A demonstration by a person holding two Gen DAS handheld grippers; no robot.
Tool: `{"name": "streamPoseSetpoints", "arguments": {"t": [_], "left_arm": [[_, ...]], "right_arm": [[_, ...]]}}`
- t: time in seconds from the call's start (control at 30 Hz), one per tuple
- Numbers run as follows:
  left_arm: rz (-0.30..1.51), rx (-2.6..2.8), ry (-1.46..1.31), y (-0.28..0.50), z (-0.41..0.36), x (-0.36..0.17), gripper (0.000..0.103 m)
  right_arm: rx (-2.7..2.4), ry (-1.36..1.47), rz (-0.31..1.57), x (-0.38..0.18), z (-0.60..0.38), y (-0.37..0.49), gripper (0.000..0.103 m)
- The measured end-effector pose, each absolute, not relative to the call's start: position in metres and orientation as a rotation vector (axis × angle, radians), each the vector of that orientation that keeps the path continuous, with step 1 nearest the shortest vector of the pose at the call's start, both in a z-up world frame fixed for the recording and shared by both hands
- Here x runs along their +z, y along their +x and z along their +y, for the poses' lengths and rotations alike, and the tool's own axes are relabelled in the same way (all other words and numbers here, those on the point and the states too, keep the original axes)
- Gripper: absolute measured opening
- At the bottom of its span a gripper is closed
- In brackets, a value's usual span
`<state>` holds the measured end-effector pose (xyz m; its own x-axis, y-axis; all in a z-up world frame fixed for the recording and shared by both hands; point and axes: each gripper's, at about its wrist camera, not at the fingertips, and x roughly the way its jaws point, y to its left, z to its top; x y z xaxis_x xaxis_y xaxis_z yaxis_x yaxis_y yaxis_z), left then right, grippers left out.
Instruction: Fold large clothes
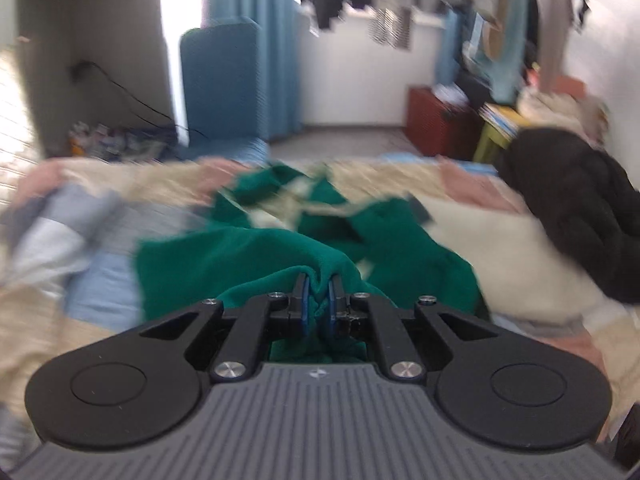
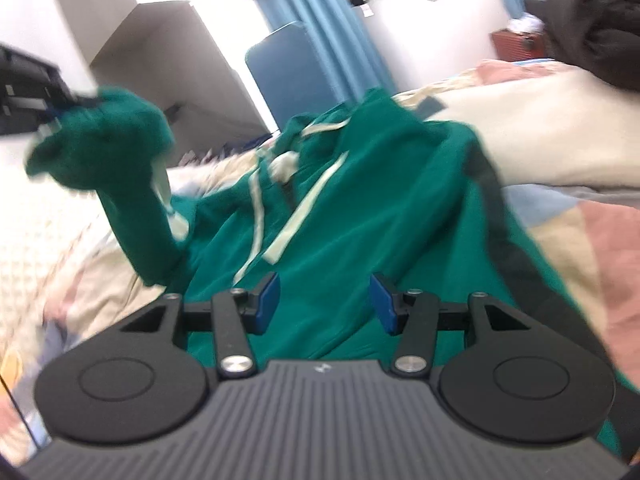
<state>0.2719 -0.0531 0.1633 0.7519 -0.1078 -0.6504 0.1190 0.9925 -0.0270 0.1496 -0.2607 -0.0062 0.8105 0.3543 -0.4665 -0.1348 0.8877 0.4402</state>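
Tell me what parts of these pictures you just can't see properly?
- Left wrist view: the soft green hooded top is motion-blurred; its whole shape is unclear, and the left claw body hides its near edge.
- Right wrist view: the right claw body covers the top's lower part.
- Right wrist view: the frame edge cuts off the black bundle.
- Left wrist view: the small heap by the wall is too blurred to name.

We see a bed (image 1: 472, 224) under a patchwork quilt (image 2: 600, 236) of cream, pink and blue. On it lie a green garment (image 2: 360, 200), a black garment (image 1: 580, 208) and grey cloth (image 1: 60, 224).
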Motion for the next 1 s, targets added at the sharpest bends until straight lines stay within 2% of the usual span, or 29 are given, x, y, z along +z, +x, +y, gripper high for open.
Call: {"name": "streamPoseSetpoints", "arguments": {"t": [0.13,0.23,0.27,0.3,0.33,0.37,0.4,0.43,0.63,0.73,1.0], "left_arm": [[0.743,-0.172,0.025,0.294,-0.079,0.106,0.012],[0.780,-0.210,0.000,0.308,-0.081,0.073,0.016],[0.791,-0.225,-0.018,0.313,-0.081,0.065,0.024],[0.803,-0.249,-0.036,0.317,-0.079,0.059,0.038],[0.807,-0.271,-0.050,0.319,-0.077,0.053,0.047],[0.799,-0.282,-0.058,0.318,-0.076,0.049,0.066],[0.784,-0.281,-0.063,0.316,-0.073,0.047,0.077],[0.767,-0.275,-0.074,0.311,-0.069,0.047,0.079],[0.681,-0.196,-0.279,0.294,0.013,0.036,0.082],[0.684,-0.023,-0.392,0.289,0.069,0.011,0.082],[0.765,0.222,-0.612,0.304,0.160,-0.069,0.080]], "right_arm": [[0.219,0.497,0.588,-0.012,-0.283,0.157,0.055],[0.219,0.503,0.589,-0.016,-0.287,0.159,0.055],[0.222,0.502,0.588,-0.017,-0.286,0.161,0.055],[0.221,0.500,0.588,-0.019,-0.286,0.164,0.055],[0.220,0.498,0.594,-0.021,-0.285,0.166,0.055],[0.220,0.499,0.600,-0.023,-0.287,0.167,0.055],[0.223,0.502,0.608,-0.025,-0.286,0.170,0.055],[0.226,0.505,0.613,-0.026,-0.286,0.171,0.055],[0.262,0.491,0.589,-0.022,-0.279,0.173,0.055],[0.294,0.440,0.571,-0.018,-0.269,0.172,0.070],[0.263,0.322,0.669,-0.039,-0.247,0.194,0.070]]}}
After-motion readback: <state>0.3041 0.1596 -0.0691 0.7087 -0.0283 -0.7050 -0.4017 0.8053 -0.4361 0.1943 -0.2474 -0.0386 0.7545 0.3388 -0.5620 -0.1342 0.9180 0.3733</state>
